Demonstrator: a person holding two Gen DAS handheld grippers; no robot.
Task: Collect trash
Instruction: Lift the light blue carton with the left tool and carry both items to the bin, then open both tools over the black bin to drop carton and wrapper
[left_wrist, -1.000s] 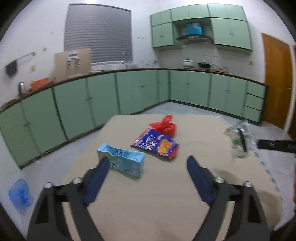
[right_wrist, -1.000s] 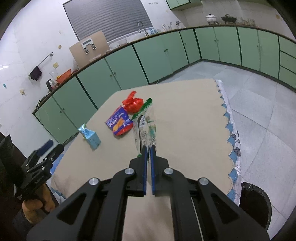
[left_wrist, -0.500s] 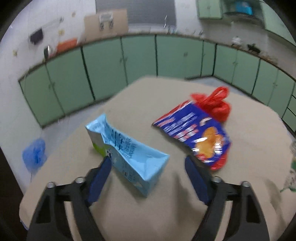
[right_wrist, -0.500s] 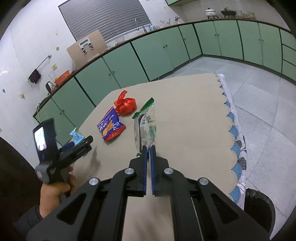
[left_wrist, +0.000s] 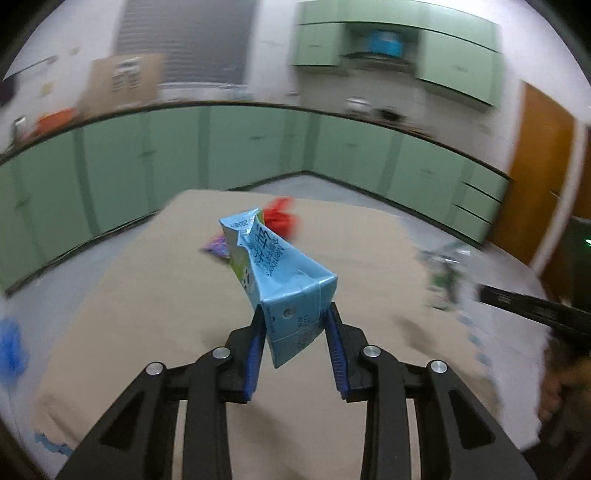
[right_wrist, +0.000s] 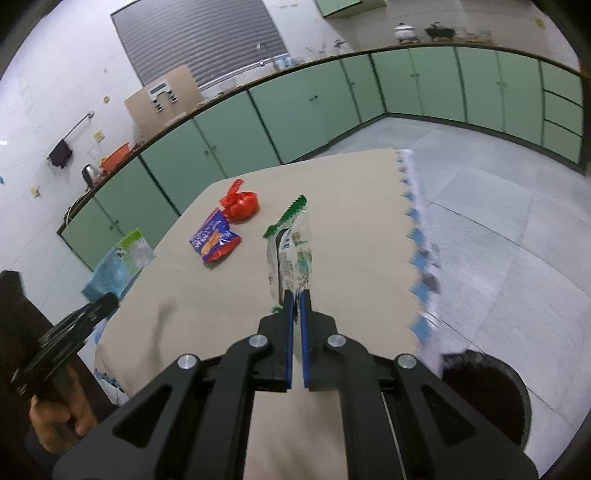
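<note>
A crumpled light-blue drink carton is lifted off the beige table. My left gripper has its jaws closing, and the blue pads press on the carton's base from both sides. The right wrist view shows that carton at the table's left edge. My right gripper is shut on a clear wrapper with a green serrated edge, held above the table. A red plastic bag and a blue-and-orange snack packet lie on the table beyond.
A black trash bin stands on the floor by the table's right edge, below my right gripper. A person's hand grips the left tool. Green cabinets line the walls. A blue bag lies on the floor at left.
My left gripper went from wide open around the carton lying on the table to closed on it, and the carton is now raised. My right gripper kept hold of the wrapper and shifted slightly.
</note>
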